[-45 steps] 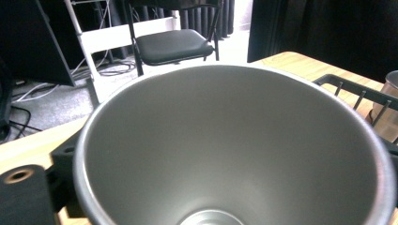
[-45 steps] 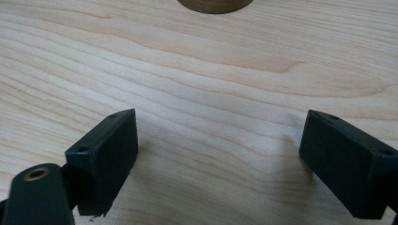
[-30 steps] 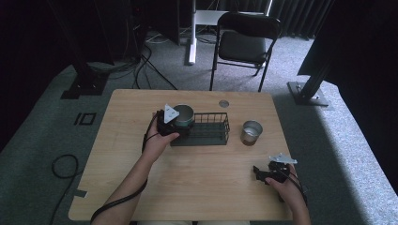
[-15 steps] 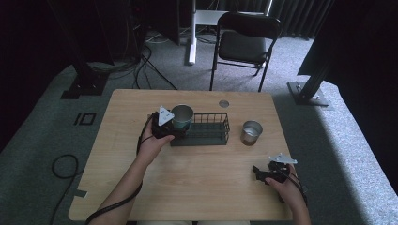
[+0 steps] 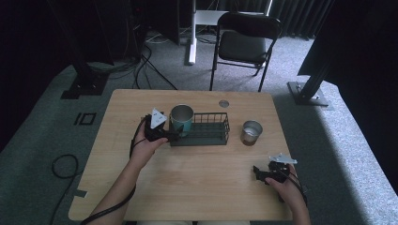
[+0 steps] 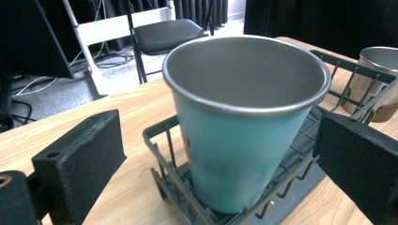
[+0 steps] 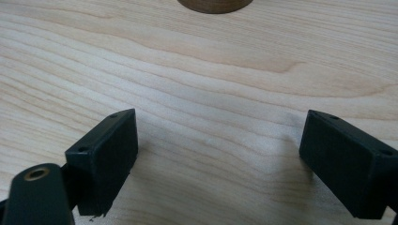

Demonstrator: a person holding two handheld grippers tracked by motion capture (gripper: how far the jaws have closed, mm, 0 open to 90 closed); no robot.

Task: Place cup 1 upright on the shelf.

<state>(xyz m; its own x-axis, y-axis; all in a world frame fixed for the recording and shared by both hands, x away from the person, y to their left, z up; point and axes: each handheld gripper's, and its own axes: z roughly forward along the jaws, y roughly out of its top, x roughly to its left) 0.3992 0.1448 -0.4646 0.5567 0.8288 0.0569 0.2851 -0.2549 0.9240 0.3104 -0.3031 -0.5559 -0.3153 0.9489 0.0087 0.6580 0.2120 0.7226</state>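
Barely anything's shifted: left gripper [image 6: 220, 154] still sits wide open around the teal cup [image 6: 244, 117], upright in the wire basket's [image 5: 211, 133] left end, centre frame. Right gripper [image 5: 263, 173] idles open, lower right.

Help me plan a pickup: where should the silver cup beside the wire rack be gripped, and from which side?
Grip the silver cup across its upper wall, just below the rim, coming from the near right, where the right gripper lies open. It stands upright on bare table; the wire rack blocks its left.
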